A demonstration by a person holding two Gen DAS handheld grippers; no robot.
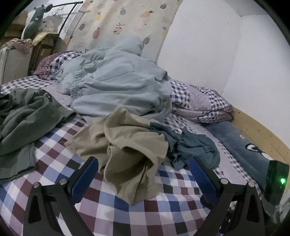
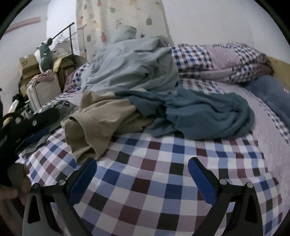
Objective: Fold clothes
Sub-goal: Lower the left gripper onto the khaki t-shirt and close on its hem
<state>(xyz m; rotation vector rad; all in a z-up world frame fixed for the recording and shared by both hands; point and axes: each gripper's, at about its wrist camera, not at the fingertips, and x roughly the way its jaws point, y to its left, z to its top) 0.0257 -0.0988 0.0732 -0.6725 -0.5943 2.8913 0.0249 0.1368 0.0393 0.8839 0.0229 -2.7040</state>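
Crumpled clothes lie on a checked bed sheet (image 1: 54,163). A beige garment (image 1: 123,145) sits in the middle, its lower folds hanging between the blue pads of my open left gripper (image 1: 143,163). A dark teal garment (image 1: 192,147) lies to its right, a dark green one (image 1: 27,116) to the left, and a pale blue one (image 1: 117,87) is heaped behind. In the right wrist view, my right gripper (image 2: 142,163) is open over bare checked sheet (image 2: 154,181). There the beige garment (image 2: 101,116) touches its left finger and the teal garment (image 2: 204,112) lies ahead.
A checked quilt (image 1: 199,103) is bunched against the white wall. A blue pillow (image 1: 241,143) lies by the wooden bed edge (image 1: 262,134). Boxes, a plush toy (image 1: 35,20) and a metal rack (image 1: 68,16) stand beyond the bed. My left gripper (image 2: 36,125) and a hand show at left.
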